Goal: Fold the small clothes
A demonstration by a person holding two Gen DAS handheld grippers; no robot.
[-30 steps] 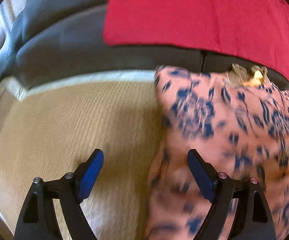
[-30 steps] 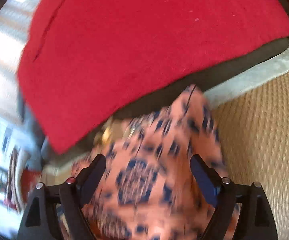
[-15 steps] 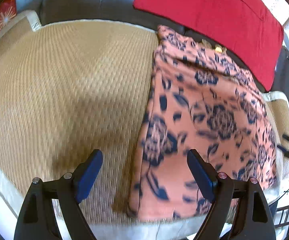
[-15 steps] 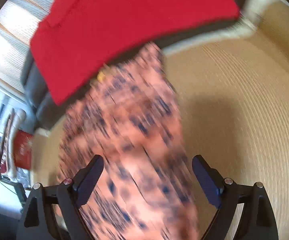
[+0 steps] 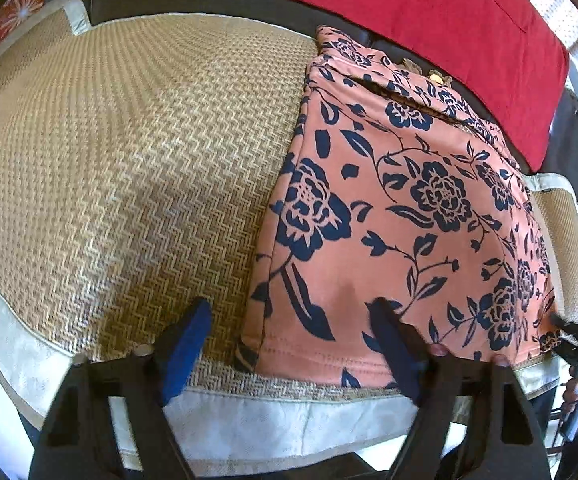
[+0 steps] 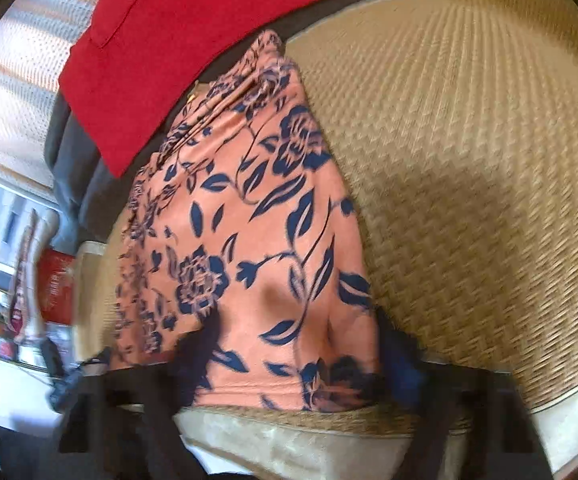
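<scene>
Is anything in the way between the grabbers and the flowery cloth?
Nothing visible is. The flowery cloth lies bare on the woven mat. The left gripper straddles its near-left corner, jaws just closing. The right gripper has been closing around its near hem.

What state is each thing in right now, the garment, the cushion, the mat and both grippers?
Garment: folded lengthwise, flat on the mat, near hem at the front edge.
Mat: spread flat, bare beside the garment.
Cushion: leaning on the sofa back, behind the garment.
Left gripper: jaws just been closing, astride the hem corner, not yet pressing.
Right gripper: jaws just been closing, hem bunching between them; blurred.
</scene>
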